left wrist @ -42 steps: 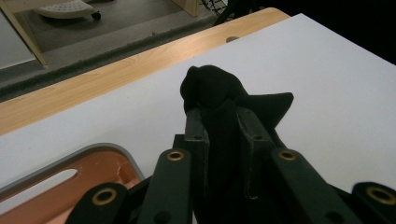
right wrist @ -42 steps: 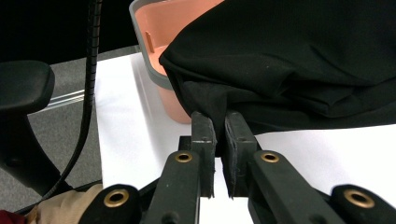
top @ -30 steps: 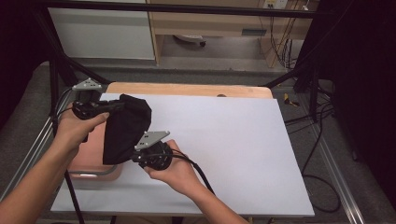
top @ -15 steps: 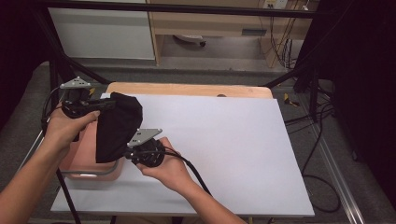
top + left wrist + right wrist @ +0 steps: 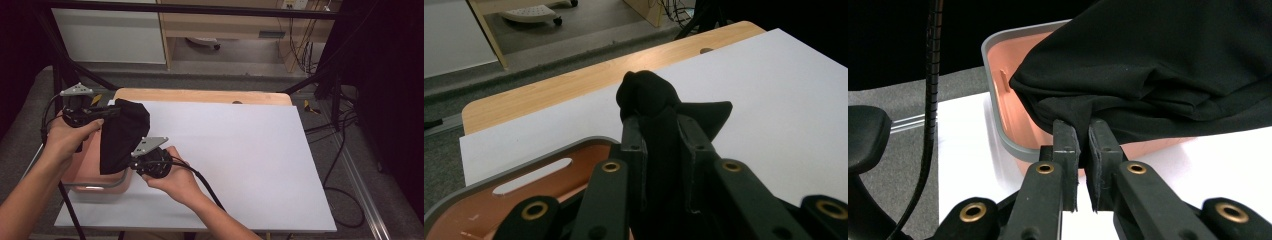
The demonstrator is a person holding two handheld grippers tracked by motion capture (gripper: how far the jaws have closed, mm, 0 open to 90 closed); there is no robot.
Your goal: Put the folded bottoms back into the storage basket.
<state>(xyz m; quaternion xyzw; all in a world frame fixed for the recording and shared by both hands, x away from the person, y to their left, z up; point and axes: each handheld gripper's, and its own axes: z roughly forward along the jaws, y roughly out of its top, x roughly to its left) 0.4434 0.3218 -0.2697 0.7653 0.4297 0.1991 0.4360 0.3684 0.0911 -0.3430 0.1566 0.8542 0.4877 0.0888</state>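
A black cloth (image 5: 122, 135) hangs between my two grippers, above the right side of a salmon bin (image 5: 95, 186) with a grey rim. My left gripper (image 5: 117, 111) is shut on the cloth's bunched top. In the left gripper view the jaws (image 5: 660, 122) pinch a thick wad of cloth (image 5: 646, 92) above the bin (image 5: 579, 175). My right gripper (image 5: 132, 164) is shut on the cloth's lower edge. In the right gripper view its jaws (image 5: 1082, 127) clamp a fold of the cloth (image 5: 1158, 65), which drapes over the bin (image 5: 993, 85).
A white board (image 5: 240, 155) covers the table, and a strip of wooden tabletop (image 5: 200, 96) shows at the far edge. The bin stands at the board's left front corner. Black frame poles and cables (image 5: 340, 125) stand around the table.
Both hands have shifted a little to the left with the cloth, which now hangs more over the bin. Both grips are unchanged.
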